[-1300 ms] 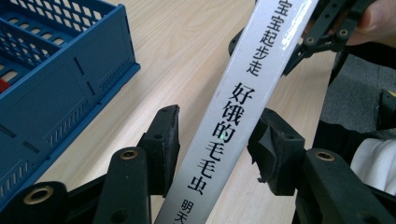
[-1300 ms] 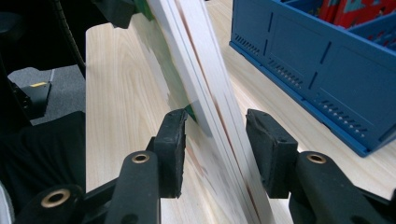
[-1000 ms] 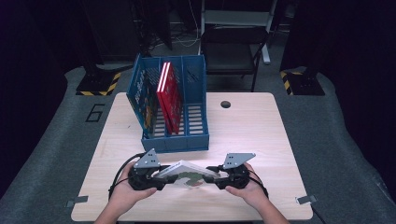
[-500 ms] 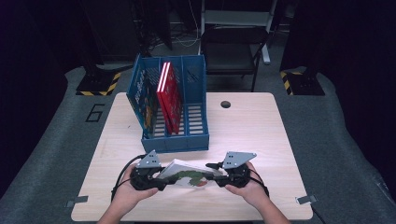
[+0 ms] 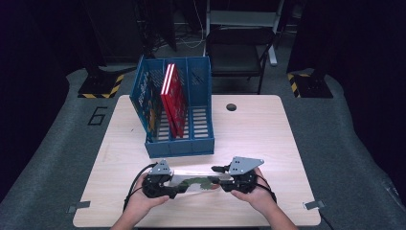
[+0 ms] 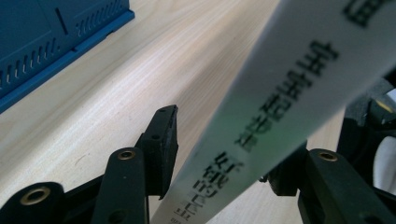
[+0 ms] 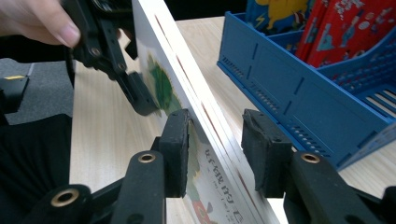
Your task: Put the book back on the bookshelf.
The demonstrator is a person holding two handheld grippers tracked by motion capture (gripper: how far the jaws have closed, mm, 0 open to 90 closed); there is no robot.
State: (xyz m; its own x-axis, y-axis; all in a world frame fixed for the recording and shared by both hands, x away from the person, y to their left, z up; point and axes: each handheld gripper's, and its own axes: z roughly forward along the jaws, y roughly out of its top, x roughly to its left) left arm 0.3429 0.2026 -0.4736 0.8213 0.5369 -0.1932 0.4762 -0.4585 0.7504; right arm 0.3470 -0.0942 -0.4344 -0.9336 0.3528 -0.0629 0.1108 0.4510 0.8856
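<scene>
A thin picture book (image 5: 196,182) with a white spine and a green drawing on its cover hangs level between my two grippers, just above the table's front edge. My left gripper (image 5: 179,188) is at its left end. In the left gripper view the spine (image 6: 280,93) runs between the jaws, which have just been opening, and the left pad (image 6: 163,135) stands clear of it. My right gripper (image 5: 221,181) holds the right end. In the right gripper view its pads (image 7: 180,140) press on the book (image 7: 163,84).
A blue file rack (image 5: 179,146) stands mid-table behind the book, with red books (image 5: 173,98) upright in its middle slot and a colourful one at its left wall. The pale wooden table (image 5: 258,129) has a small round hole (image 5: 231,106) at the back. A chair stands beyond.
My left gripper has sunk toward the table, bringing the book's left end down so the book lies lower and flatter. The right gripper has stayed in place.
</scene>
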